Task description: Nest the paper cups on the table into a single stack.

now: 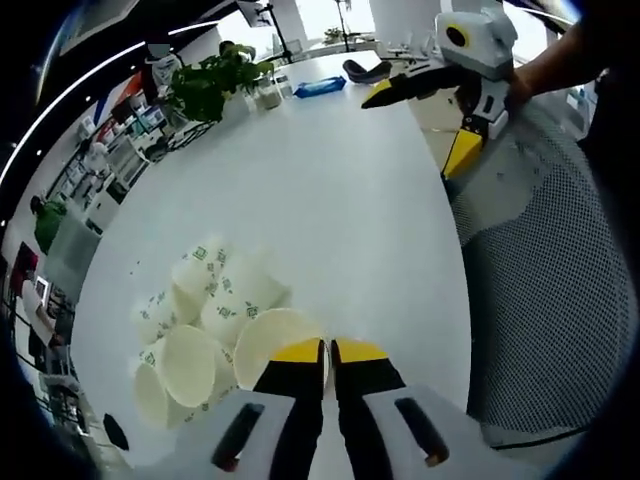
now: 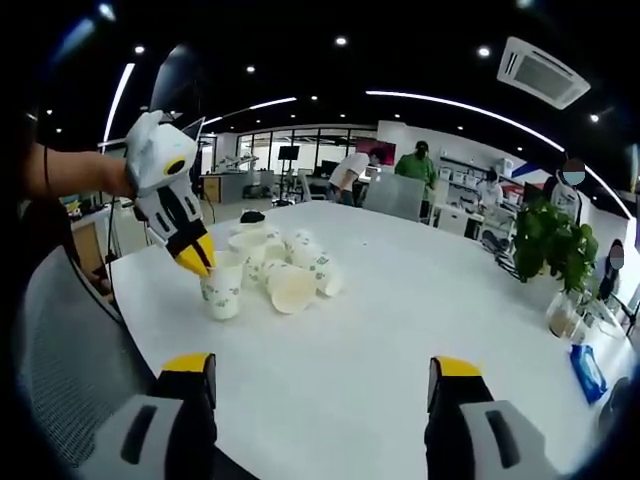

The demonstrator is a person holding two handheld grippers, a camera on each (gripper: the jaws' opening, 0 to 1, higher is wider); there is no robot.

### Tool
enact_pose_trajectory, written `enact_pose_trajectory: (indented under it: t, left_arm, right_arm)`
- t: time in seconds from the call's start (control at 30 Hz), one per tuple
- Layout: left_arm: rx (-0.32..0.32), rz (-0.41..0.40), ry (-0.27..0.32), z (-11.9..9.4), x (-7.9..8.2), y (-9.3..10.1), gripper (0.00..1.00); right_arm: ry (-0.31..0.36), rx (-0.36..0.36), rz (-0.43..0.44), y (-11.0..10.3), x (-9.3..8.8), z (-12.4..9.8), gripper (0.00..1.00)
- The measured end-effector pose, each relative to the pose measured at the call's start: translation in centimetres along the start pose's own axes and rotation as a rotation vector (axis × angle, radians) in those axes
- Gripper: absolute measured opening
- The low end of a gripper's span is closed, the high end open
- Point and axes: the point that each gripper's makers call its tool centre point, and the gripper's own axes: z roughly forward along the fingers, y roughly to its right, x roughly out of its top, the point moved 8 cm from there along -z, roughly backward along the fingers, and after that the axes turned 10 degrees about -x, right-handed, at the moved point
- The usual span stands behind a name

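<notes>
Several white paper cups with green print (image 1: 205, 300) lie in a loose pile on the white table (image 1: 330, 190), some upright and some on their sides; the right gripper view has the same pile (image 2: 290, 265). My left gripper (image 1: 328, 352) is shut on the rim of one upright cup (image 1: 262, 345) at the near edge of the pile. In the right gripper view the left gripper (image 2: 195, 262) pinches that cup (image 2: 222, 290). My right gripper (image 2: 322, 367) is open and holds nothing, well back from the pile. The left gripper view has it (image 1: 420, 121) above the far table edge.
A potted plant (image 1: 215, 80) and a blue packet (image 1: 320, 87) stand at the table's far end. A grey mesh chair (image 1: 560, 280) sits along the table's edge. People stand in the office behind (image 2: 350, 170). Bare tabletop stretches between the pile and the plant.
</notes>
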Motion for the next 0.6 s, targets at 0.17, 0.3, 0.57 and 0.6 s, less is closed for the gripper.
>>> enact_pose_trajectory:
  t: [0.17, 0.3, 0.57, 0.6]
  left_arm:
    - [0.007, -0.041, 0.04, -0.5, -0.3, -0.1, 0.08]
    - [0.023, -0.064, 0.059, -1.0, -0.5, -0.2, 0.1]
    - [0.025, -0.138, 0.144, -1.8, -0.1, 0.0, 0.14]
    - [0.027, -0.14, 0.145, -1.9, 0.0, 0.0, 0.14]
  right_arm:
    - [-0.002, -0.002, 0.002, 0.1, -0.1, 0.0, 0.88]
    - [-0.004, 0.001, -0.002, 0.0, -0.1, 0.0, 0.87]
    - [-0.011, 0.003, -0.006, 0.0, -0.1, 0.0, 0.86]
    - [-0.014, 0.004, -0.008, 0.0, -0.2, 0.1, 0.86]
